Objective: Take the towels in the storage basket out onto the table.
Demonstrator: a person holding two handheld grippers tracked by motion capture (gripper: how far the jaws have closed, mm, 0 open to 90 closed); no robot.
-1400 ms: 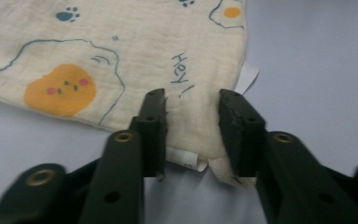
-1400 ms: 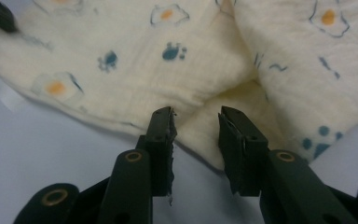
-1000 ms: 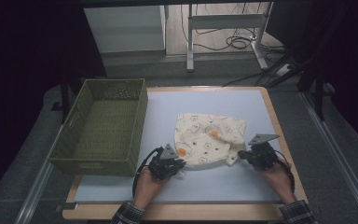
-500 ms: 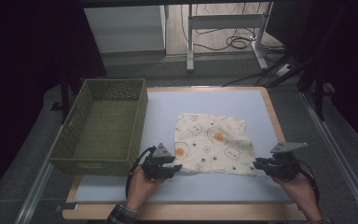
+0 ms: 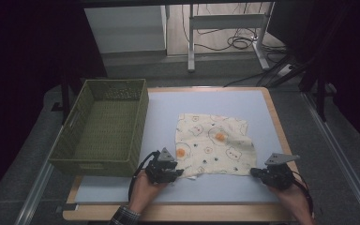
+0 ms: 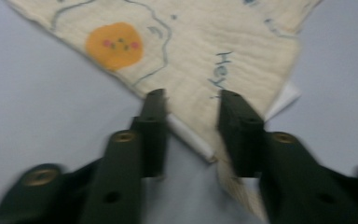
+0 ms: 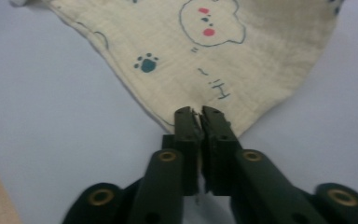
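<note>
- a dim room with cables and table legs on the floor behind; in front, a pale blue surface (image 5: pixel 206 101) with a wooden rim, and a green basket (image 5: pixel 104 125) on its left part.
- a cream cloth (image 5: pixel 213 143) with printed bears and orange dots lies spread nearly flat on the right-of-middle part of the surface, well apart from the basket's inside but near its right wall.
- the left gripper (image 5: pixel 168 169) sits at the cloth's near left corner. in the left gripper view its fingers (image 6: pixel 153 130) stand apart, one at the hem and the other on the fabric, with the corner and a white tag between them; nothing is pinched.
- the right gripper (image 5: pixel 268 174) sits at the near right corner. in the right gripper view its fingers (image 7: pixel 185 135) are pressed together on the tip of the cloth (image 7: pixel 223 51), holding it.
- the cloth stretches away from both grippers toward the far side, its near edge running left to right between them.
- the relation that matters: each gripper has its own near corner directly ahead, so a fold away from the person would likely need the left fingers to close first.
</note>
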